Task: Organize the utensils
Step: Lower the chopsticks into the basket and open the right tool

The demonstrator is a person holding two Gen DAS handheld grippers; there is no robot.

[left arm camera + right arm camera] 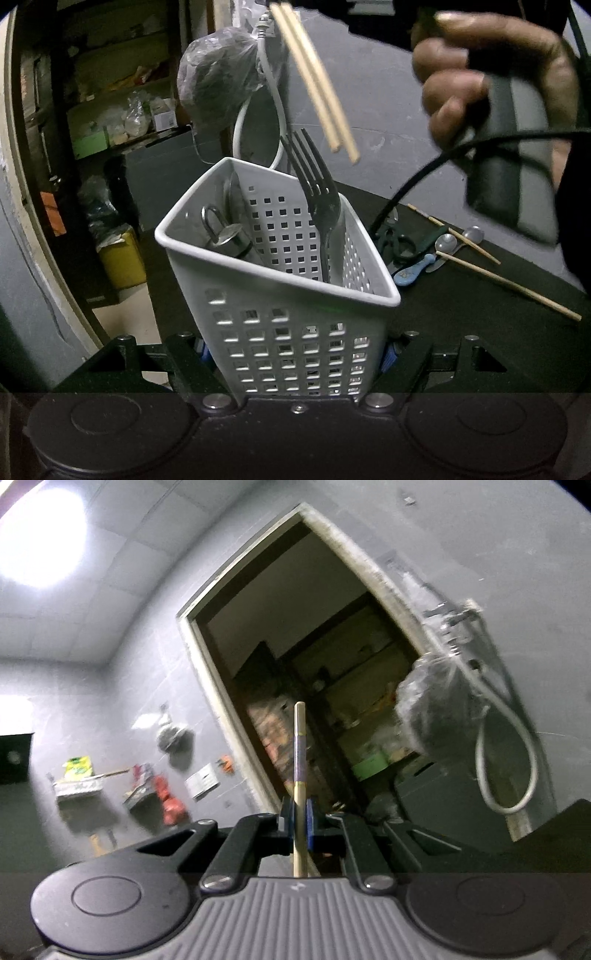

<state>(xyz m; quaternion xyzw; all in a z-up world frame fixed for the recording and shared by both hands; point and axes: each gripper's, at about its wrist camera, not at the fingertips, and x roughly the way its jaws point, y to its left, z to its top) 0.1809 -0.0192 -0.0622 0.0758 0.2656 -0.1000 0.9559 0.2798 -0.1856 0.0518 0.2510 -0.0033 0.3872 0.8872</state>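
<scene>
Nearest, the left hand-held gripper (295, 354) is clamped on the sides of a white perforated caddy (280, 295) holding a fork (321, 206), its rim open above. The right hand-held gripper (300, 823) pinches a pair of chopsticks (314, 81) whose tips hang just over the caddy's far edge. Farther right, spoons (458, 240) and loose chopsticks (509, 284) lie on the dark worktop (461, 317).
</scene>
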